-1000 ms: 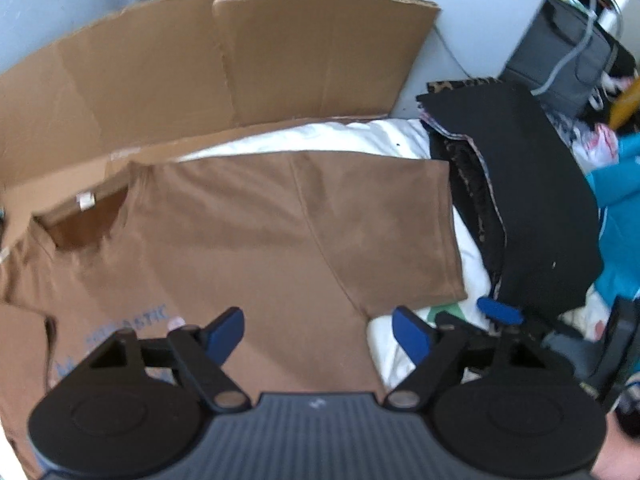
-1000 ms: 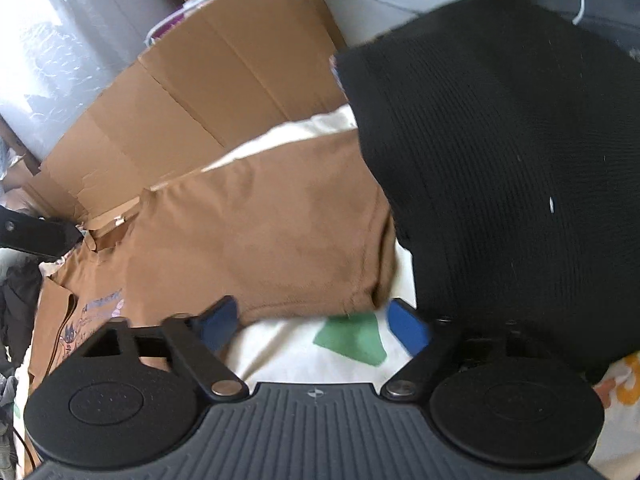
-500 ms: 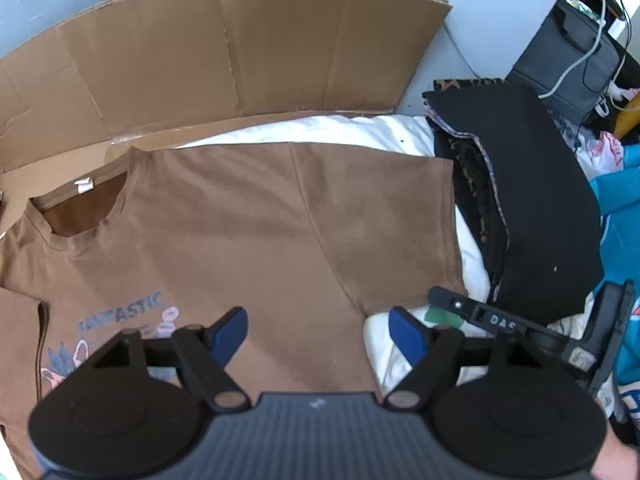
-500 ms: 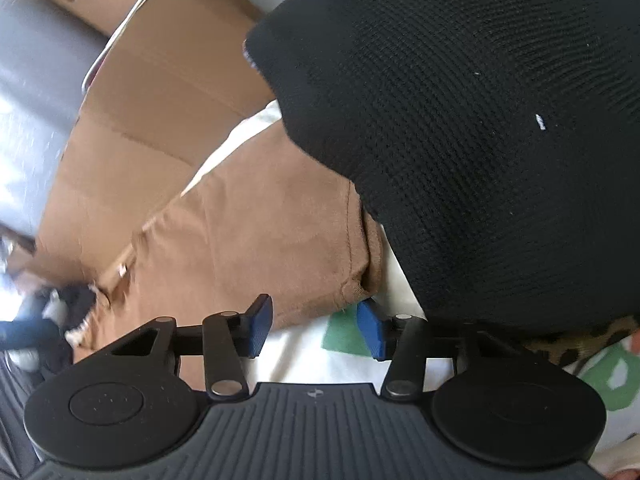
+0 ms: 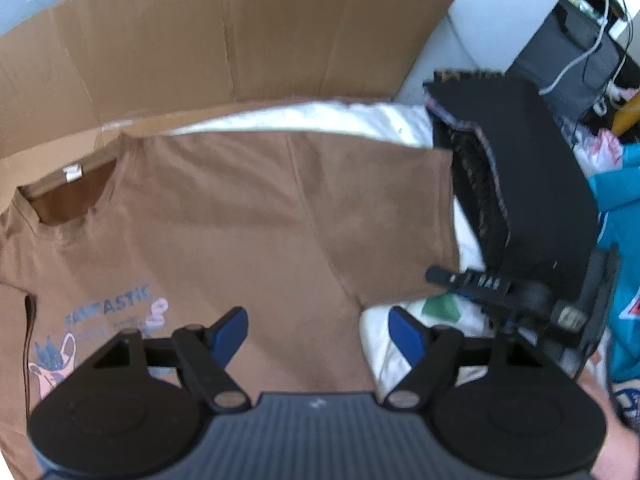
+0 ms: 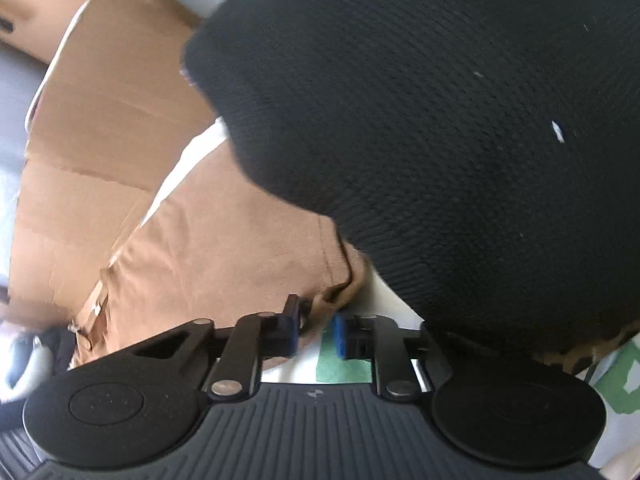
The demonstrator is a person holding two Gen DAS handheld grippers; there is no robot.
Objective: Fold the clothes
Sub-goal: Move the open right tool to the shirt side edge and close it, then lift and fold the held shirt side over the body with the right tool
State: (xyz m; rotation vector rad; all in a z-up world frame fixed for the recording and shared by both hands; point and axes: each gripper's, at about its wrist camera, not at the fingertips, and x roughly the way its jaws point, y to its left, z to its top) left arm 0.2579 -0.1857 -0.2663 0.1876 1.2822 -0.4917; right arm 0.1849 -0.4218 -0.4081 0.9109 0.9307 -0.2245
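Observation:
A brown T-shirt [image 5: 224,216] with a blue "FANTASTIC" print lies spread flat, collar to the far left. My left gripper [image 5: 318,332] hovers open above its lower body, nothing between the blue pads. In the left wrist view my right gripper [image 5: 480,284] reaches in from the right to the near corner of the right sleeve. In the right wrist view the brown T-shirt's sleeve [image 6: 240,248] fills the middle. My right gripper [image 6: 316,330] is shut on the sleeve's bunched hem corner.
A stack of black clothes [image 5: 528,200] sits just right of the sleeve and looms over the gripper [image 6: 440,120]. Flattened cardboard [image 5: 240,40] stands behind the shirt. A white sheet with green patches [image 6: 344,368] lies underneath. A teal garment [image 5: 624,220] is at far right.
My right gripper moved in to the sleeve's near corner and its jaws closed on the hem. The left gripper stayed open, drawing slightly back over the shirt.

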